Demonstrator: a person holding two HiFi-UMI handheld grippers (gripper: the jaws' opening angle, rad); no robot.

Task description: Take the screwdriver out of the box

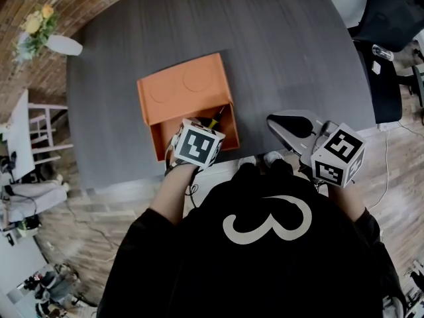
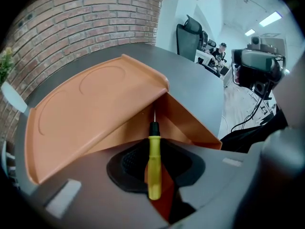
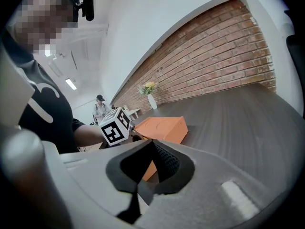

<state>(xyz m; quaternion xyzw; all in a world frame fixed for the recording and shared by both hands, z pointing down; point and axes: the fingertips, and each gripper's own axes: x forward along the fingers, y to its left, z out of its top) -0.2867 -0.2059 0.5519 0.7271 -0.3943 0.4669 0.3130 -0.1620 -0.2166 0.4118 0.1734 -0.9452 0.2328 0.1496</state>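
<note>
An orange box (image 1: 179,88) sits on the dark round table (image 1: 285,58) with its lid folded back. My left gripper (image 1: 207,130) points steeply down into the box's open front part. In the left gripper view its pads (image 2: 126,168) press on the yellow handle of the screwdriver (image 2: 154,161), whose black collar and thin shaft point toward the box's inner corner. The screwdriver's tip end (image 1: 216,118) shows just beyond the marker cube. My right gripper (image 1: 291,126) hovers over the table's near edge, right of the box, shut with nothing in it (image 3: 143,175).
A white vase with flowers (image 1: 48,37) stands at the table's far left edge. Black office chairs (image 1: 391,38) stand at the right, and a white stool (image 1: 40,128) at the left. A brick wall (image 2: 95,18) runs behind the table.
</note>
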